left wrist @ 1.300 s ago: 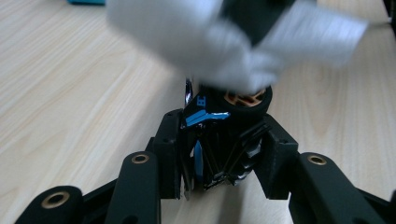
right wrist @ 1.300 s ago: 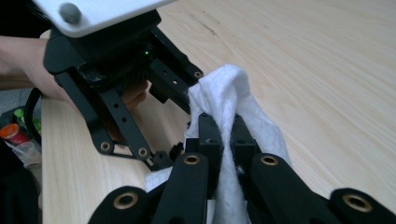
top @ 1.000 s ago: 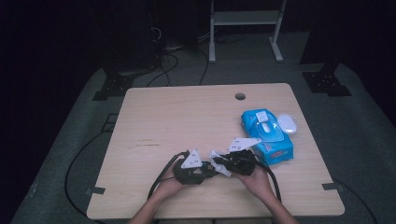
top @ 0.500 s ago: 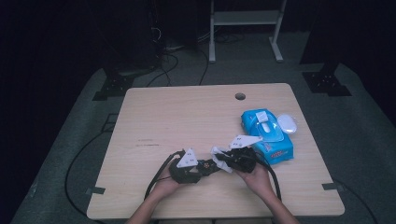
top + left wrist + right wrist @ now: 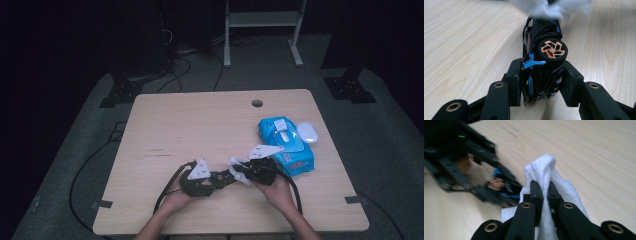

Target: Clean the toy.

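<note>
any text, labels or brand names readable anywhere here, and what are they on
No text can be read with confidence.
Blue wipes pack: print on its front, too small and blurred to read.
Toy car in the left gripper: blue markings on its black body, too blurred to tell as letters.
Table: a faint dark mark near the middle, not legible.
White wipe in the right gripper: no print.
</note>
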Demonstrator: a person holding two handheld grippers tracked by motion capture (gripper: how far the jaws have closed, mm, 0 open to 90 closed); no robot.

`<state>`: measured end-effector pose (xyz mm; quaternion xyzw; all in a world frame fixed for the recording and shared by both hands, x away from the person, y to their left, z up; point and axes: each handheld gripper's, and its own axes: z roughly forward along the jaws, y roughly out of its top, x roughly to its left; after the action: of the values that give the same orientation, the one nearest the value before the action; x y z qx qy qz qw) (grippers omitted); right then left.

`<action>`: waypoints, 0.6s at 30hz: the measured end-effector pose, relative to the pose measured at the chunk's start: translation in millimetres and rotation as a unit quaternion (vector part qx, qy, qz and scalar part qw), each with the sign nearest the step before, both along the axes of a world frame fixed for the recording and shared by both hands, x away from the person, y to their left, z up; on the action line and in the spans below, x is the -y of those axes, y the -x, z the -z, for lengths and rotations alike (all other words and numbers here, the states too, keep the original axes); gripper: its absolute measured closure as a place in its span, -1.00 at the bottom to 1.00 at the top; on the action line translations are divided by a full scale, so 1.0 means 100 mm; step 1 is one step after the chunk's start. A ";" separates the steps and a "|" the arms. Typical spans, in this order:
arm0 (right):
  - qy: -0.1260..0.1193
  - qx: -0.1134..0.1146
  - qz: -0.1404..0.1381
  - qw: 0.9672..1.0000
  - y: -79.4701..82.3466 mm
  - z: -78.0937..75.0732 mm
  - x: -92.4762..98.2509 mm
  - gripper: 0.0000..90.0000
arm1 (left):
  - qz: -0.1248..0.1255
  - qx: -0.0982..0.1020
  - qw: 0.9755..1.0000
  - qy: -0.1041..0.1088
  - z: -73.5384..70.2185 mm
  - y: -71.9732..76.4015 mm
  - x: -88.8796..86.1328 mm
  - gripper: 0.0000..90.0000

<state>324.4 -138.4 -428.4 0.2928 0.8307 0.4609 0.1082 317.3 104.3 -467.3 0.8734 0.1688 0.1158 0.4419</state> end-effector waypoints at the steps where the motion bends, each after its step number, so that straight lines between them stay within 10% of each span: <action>1: -0.004 -0.001 -0.014 1.000 0.02 0.01 -0.06 0.92 | 0.000 0.000 1.000 0.001 0.00 0.00 0.00 0.28; 8: 0.023 0.019 -0.020 0.999 0.03 -0.03 -0.11 0.92 | 0.000 0.001 1.000 0.000 0.00 0.01 -0.02 0.29; 12: 0.035 0.028 0.036 0.998 -0.05 -0.05 0.21 0.92 | 0.001 0.000 1.000 0.002 0.00 0.00 -0.03 0.29; 18: 0.011 0.011 0.035 0.999 -0.05 -0.02 0.25 0.92 | 0.001 0.000 1.000 0.001 0.00 0.00 -0.02 0.29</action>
<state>329.7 -163.5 -425.9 0.3154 0.8240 0.4505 0.1363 317.1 106.6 -467.2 0.8731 0.1680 0.1150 0.4429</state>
